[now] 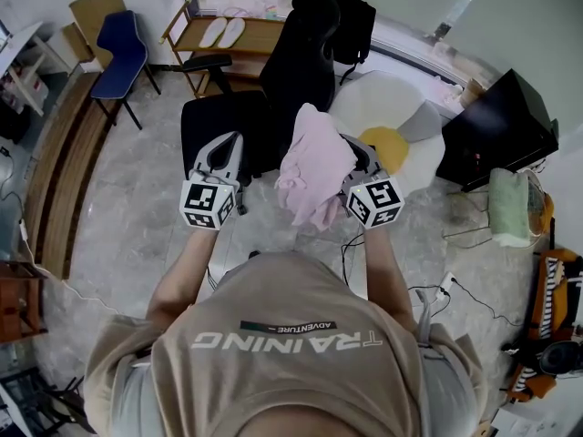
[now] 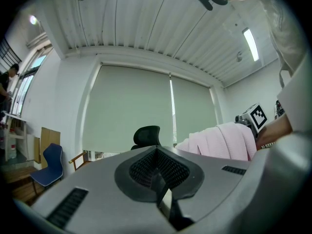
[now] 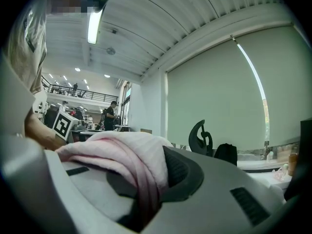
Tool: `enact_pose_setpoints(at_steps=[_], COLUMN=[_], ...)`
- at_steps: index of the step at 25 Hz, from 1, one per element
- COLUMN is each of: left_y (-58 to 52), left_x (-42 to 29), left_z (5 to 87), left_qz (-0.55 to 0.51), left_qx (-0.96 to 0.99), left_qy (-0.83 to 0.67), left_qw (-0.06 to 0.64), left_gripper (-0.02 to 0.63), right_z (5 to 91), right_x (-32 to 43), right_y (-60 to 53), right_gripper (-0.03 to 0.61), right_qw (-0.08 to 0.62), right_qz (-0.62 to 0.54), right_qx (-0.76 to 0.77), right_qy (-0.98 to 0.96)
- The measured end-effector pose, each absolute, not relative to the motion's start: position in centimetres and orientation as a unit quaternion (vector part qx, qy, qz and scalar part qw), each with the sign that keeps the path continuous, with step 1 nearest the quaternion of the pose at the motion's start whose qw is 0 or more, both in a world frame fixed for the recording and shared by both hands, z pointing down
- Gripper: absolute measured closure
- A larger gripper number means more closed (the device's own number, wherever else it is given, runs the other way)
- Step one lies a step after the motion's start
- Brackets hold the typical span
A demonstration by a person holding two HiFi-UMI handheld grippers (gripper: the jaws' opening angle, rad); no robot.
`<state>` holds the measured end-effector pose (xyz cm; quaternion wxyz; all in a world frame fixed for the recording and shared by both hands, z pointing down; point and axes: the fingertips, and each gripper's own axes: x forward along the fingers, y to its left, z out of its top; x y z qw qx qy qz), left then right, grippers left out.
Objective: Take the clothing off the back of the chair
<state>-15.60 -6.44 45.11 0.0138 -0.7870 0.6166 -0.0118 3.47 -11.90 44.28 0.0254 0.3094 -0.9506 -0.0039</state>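
R gripper (image 3: 146, 199) clamped on pink clothing (image 1: 314, 167) at frame centre, apparently off the back of the black chair (image 1: 301, 71) at upper centre. L gripper (image 2: 163, 194): jaws together, empty. I'd grip firm and draw the garment away w/o snagging the armrest.

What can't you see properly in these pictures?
- Head view: the pink cloth is bunched up; its kind is unclear.
- Right gripper view: that cloth covers the right gripper's jaw tips.
- Left gripper view: the left gripper's body hides all of the black chair but its headrest.
- Head view: the white pair on the shelf is too small to name.
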Motion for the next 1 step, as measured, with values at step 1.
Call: enact_pose_setpoints(at_steps=[1], left_y=[-6.49], left_x=[-15.57], left_z=[45.05], left_qz=[-0.012], left_qx=[-0.788], left_qy=[0.616], left_qw=[0.014], left_gripper=[0.6], right_z=[44.28], right_x=[3.5], right_y=[-11.96], right_gripper=[0.511], right_qw=[0.025], right_qz=[-0.003], right_qx=[0.309], right_qy=[-0.951])
